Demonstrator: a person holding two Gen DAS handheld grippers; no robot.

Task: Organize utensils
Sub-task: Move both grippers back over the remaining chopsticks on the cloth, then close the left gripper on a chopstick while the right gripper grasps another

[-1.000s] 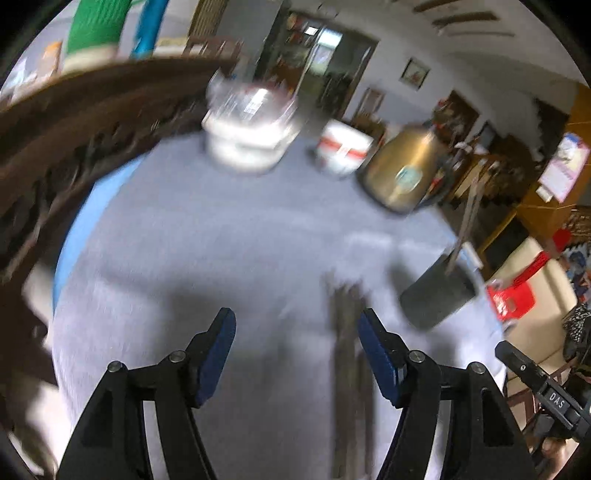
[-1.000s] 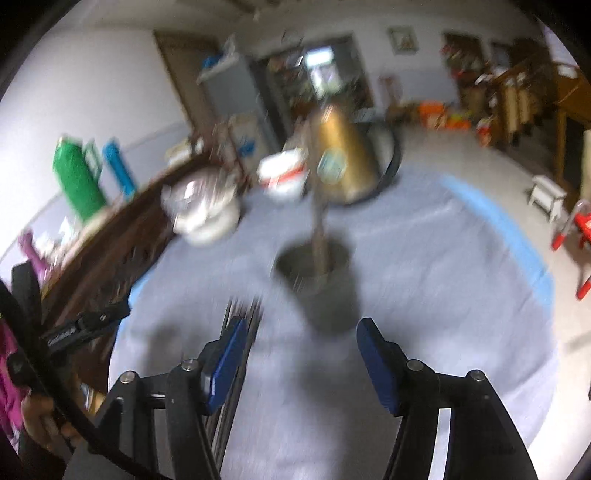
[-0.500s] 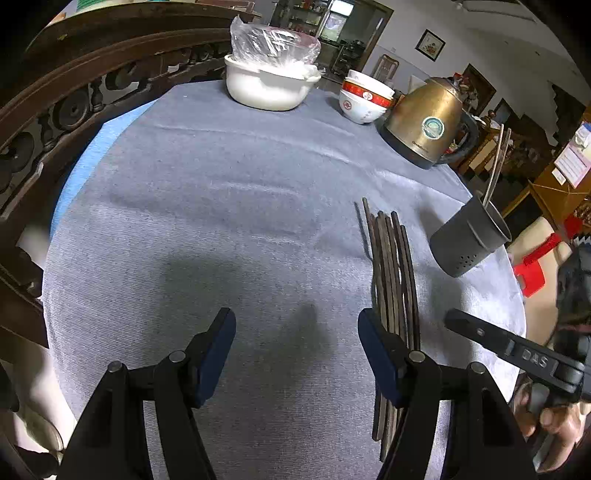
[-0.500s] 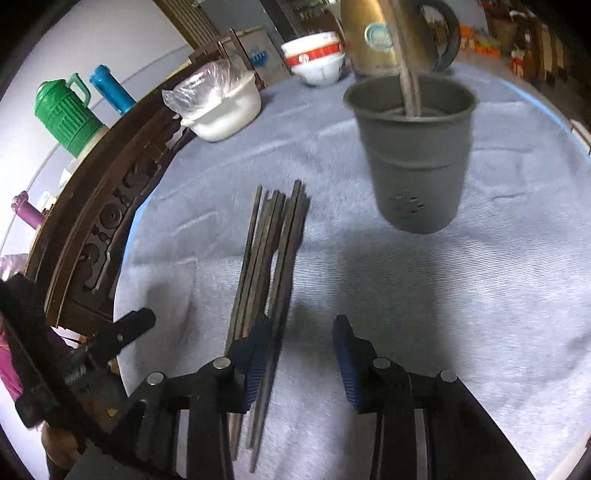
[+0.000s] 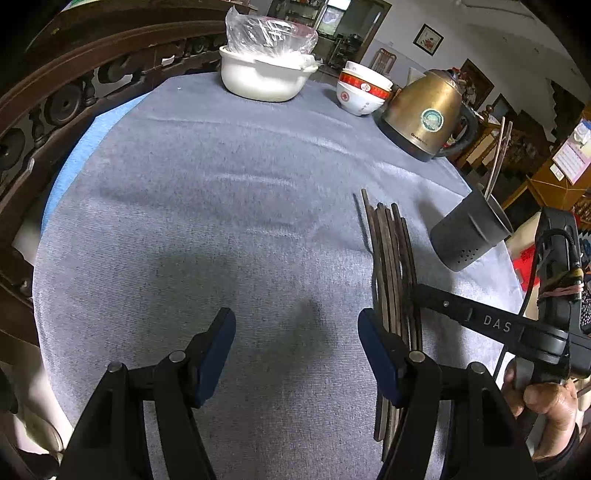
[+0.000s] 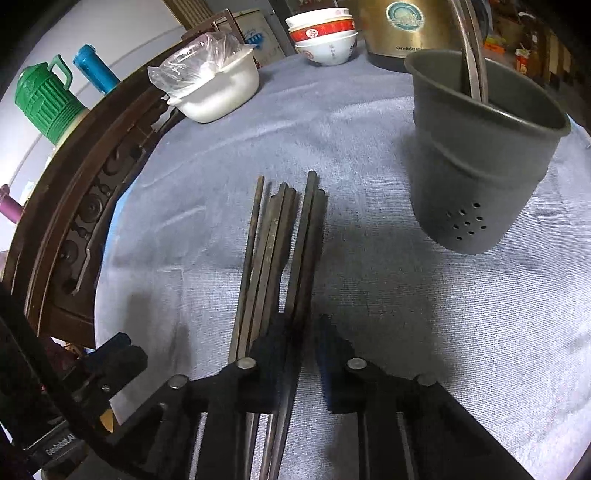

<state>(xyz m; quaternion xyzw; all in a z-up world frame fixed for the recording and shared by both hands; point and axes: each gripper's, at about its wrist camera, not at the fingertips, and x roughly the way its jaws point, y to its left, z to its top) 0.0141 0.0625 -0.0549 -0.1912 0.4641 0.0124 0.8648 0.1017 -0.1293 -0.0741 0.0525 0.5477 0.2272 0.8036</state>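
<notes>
Right wrist view: grey tablecloth (image 6: 369,295), carved wooden chair-back (image 6: 74,206) alongside, perhaps touching

My right claw (image 6: 300,345) covered the near ends of the dark wooden chopsticks (image 6: 280,243), so I could not tell how many its pads held. In the left view, my left claw (image 5: 296,345) hid part of that bundle too. The top edge cut off the brass electric kettle (image 6: 413,33) behind the grey perforated utensil cup (image 6: 476,162), and the thin metal utensil (image 6: 472,66) standing inside ran out of frame.
</notes>
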